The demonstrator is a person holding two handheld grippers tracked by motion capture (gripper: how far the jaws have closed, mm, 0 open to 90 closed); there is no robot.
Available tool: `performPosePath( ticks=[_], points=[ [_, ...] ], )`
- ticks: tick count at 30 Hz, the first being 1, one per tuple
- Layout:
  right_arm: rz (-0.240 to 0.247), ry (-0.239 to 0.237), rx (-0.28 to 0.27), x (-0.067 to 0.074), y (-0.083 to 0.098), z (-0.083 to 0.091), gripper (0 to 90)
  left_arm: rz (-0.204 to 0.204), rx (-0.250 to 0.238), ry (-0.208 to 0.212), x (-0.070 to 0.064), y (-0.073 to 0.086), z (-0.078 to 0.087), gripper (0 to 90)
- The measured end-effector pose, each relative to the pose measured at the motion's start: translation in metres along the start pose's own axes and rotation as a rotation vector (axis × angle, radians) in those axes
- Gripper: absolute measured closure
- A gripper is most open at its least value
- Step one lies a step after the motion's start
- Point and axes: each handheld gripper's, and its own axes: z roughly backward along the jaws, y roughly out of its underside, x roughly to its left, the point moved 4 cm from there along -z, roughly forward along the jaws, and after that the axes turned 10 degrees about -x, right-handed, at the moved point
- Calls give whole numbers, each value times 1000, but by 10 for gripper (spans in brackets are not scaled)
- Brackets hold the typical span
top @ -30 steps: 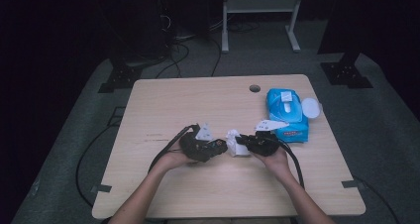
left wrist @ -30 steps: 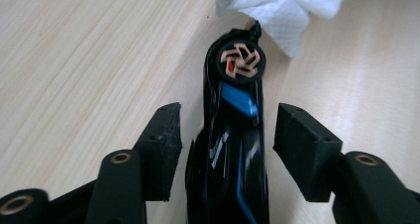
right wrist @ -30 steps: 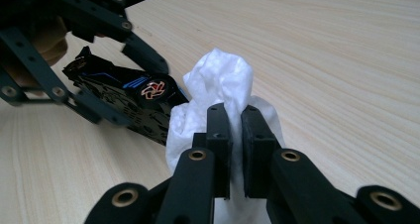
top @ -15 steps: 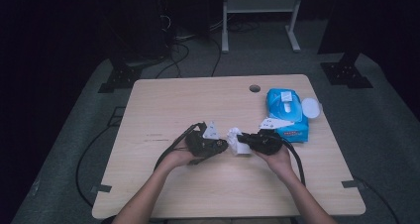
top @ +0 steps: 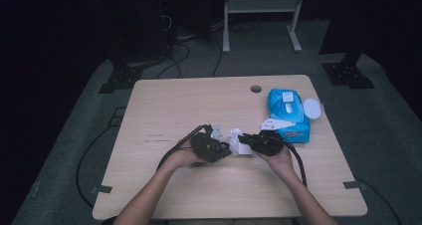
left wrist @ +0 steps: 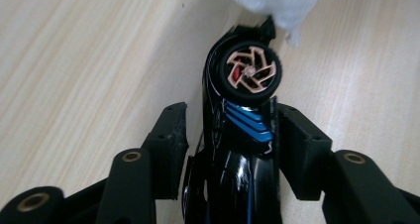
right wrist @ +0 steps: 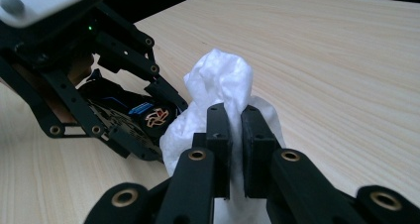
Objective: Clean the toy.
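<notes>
Toy car (left wrist: 237,149) sits between the left gripper (left wrist: 225,130) with its jaws just reopening — steadied for wiping — right gripper (right wrist: 235,149) clamps a wipe (right wrist: 220,80) just ahead.

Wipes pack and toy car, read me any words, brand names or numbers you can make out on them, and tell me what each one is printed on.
No text reads clearly.
Blue wipes pack: white label and red strip along its near edge, print too small and blurred to read.
Black toy car: blue stripes and a tan spoked wheel, no lettering visible.
White wipe: blank.
</notes>
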Motion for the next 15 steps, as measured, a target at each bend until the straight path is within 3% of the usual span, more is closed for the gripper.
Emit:
performPosePath(
  ticks=[2, 4, 6, 7, 10, 11, 14, 15],
  points=[
    [-10, 0, 4, -1, 2, -1, 836, -5, 31, -19, -1, 0, -4, 480],
    [-17, -3, 11, -2, 4, -2, 836, 6, 103, -33, -1, 0, -7, 519],
    [-18, -5, 12, -2, 4, -2, 836, -20, 100, -42, -2, -2, -7, 543],
    [-19, -7, 11, -2, 4, -2, 836, -27, 75, -37, -2, -4, -5, 560],
    [-23, -17, 3, -2, 2, 0, 836, -50, 12, -78, -2, -6, 0, 574],
    [-24, -18, 0, -2, 1, 0, 837, -71, -36, -91, -2, -6, 3, 574],
    [-30, -44, -26, 3, -8, 5, 837, -62, -135, -102, -4, -7, 10, 575],
    [-23, -55, -35, 6, -12, 7, 837, -93, -169, -105, -7, -8, 12, 575]
  ],
)
